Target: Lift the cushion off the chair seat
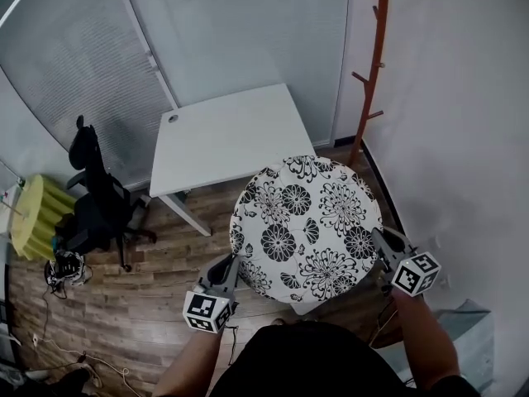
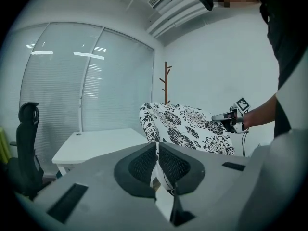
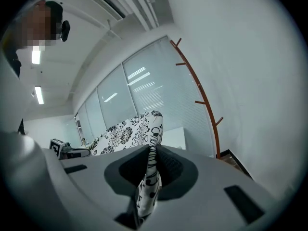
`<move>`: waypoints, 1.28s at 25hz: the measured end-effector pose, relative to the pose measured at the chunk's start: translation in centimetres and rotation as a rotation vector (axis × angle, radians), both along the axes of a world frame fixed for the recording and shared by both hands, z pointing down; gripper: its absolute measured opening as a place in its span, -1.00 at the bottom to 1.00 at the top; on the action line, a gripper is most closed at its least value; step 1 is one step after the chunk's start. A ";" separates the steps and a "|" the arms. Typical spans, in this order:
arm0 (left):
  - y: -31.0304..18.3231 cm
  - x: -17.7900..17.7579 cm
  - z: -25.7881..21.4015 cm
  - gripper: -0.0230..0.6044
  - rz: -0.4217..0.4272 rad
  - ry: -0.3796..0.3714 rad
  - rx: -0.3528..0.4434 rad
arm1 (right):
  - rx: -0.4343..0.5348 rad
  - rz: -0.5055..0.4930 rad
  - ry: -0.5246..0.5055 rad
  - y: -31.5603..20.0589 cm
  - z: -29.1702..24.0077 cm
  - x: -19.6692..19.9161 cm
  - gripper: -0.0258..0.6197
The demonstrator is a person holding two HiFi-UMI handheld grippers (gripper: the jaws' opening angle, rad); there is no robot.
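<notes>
A round white cushion (image 1: 307, 222) with black flower print hangs spread out between my two grippers, in front of the person's body. My left gripper (image 1: 234, 265) is shut on its left edge, and my right gripper (image 1: 378, 240) is shut on its right edge. In the left gripper view the cushion (image 2: 185, 126) stretches away from the jaws toward the right gripper (image 2: 230, 120). In the right gripper view the printed fabric (image 3: 147, 186) is pinched between the jaws, and the cushion (image 3: 130, 131) runs left. No chair seat shows under the cushion.
A white desk (image 1: 227, 135) stands just beyond the cushion. A black office chair (image 1: 99, 201) is at the left beside a yellow object (image 1: 37, 213). A brown coat stand (image 1: 372, 64) rises at the right near the white wall. Cables lie on the wooden floor (image 1: 124, 304).
</notes>
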State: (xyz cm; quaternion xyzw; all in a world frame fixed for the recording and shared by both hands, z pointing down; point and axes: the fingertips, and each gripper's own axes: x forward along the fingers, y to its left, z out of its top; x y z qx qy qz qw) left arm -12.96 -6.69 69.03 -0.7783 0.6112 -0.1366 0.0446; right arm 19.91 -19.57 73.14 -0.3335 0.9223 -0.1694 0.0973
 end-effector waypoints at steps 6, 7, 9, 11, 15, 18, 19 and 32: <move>0.0 0.1 -0.5 -0.86 0.005 -0.021 0.028 | 0.026 -0.010 0.017 0.5 -0.7 -0.3 -0.80; 0.0 0.1 -0.5 -0.86 0.004 -0.020 0.034 | 0.032 -0.010 0.016 0.5 -0.7 -0.4 -0.80; -0.1 0.1 -0.5 -0.86 0.011 -0.012 0.051 | 0.046 -0.008 0.011 0.6 -0.8 -0.4 -0.80; 0.0 0.2 -0.5 -0.86 0.035 -0.002 0.072 | 0.068 -0.001 0.004 1.1 -1.2 -0.3 -0.80; 0.1 0.1 -0.5 -0.86 0.059 -0.040 0.095 | 0.101 0.016 -0.015 1.9 -2.0 0.0 -0.80; -0.1 0.0 -0.6 -0.86 0.056 -0.048 0.111 | 0.101 0.023 -0.032 1.9 -1.9 0.2 -0.80; -0.2 0.0 -0.6 -0.86 0.055 -0.052 0.113 | 0.102 0.027 -0.035 1.8 -1.8 0.2 -0.80; -0.3 -0.2 -0.8 -0.86 0.054 -0.084 0.126 | 0.137 0.053 -0.021 1.6 -1.1 -0.1 -0.83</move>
